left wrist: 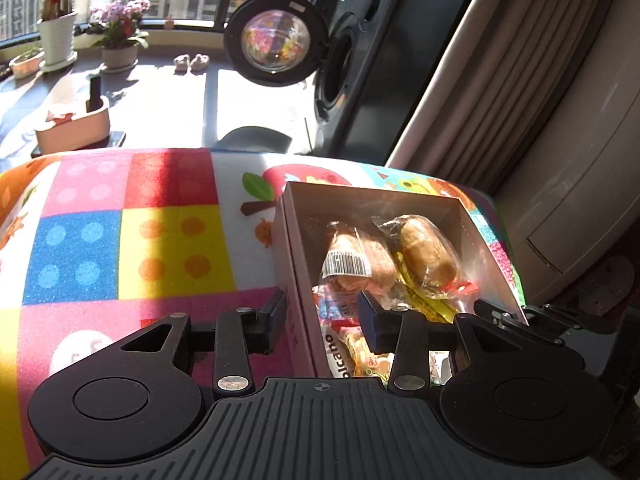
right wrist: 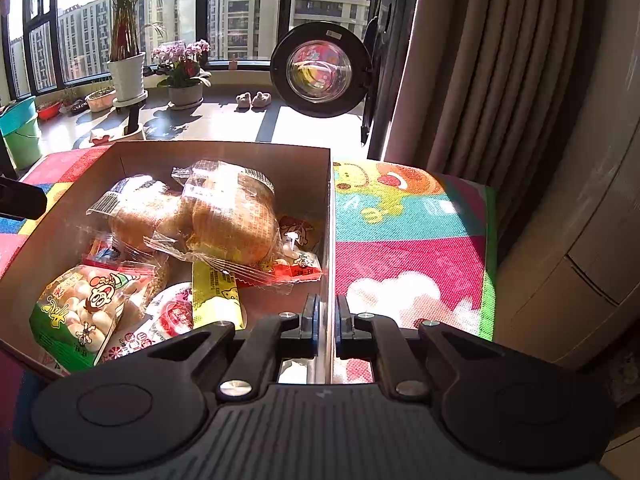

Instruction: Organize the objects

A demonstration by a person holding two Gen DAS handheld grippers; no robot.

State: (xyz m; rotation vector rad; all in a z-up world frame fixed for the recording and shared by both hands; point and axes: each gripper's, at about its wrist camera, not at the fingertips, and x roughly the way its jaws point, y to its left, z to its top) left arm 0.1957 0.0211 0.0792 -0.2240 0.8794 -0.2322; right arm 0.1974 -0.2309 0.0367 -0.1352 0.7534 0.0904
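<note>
Right claw (right wrist: 328,322) pinches the box (right wrist: 330,216) wall; left claw (left wrist: 324,314) straddles it.

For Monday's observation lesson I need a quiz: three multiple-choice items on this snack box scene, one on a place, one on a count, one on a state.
1. Where does the cardboard box stand?
A. on a colourful patterned mat
B. on the windowsill
C. inside the washing machine

2. How many wrapped bread rolls lie on top of the snacks?
A. one
B. two
C. four

3. What is the right gripper doing?
A. hanging open above the mat
B. gripping a snack bag
C. clamping the box's wall

Answers: 1 A, the mat lies under the box; 2 B, two rolls show; 3 C, its fingers pinch the wall.
</note>
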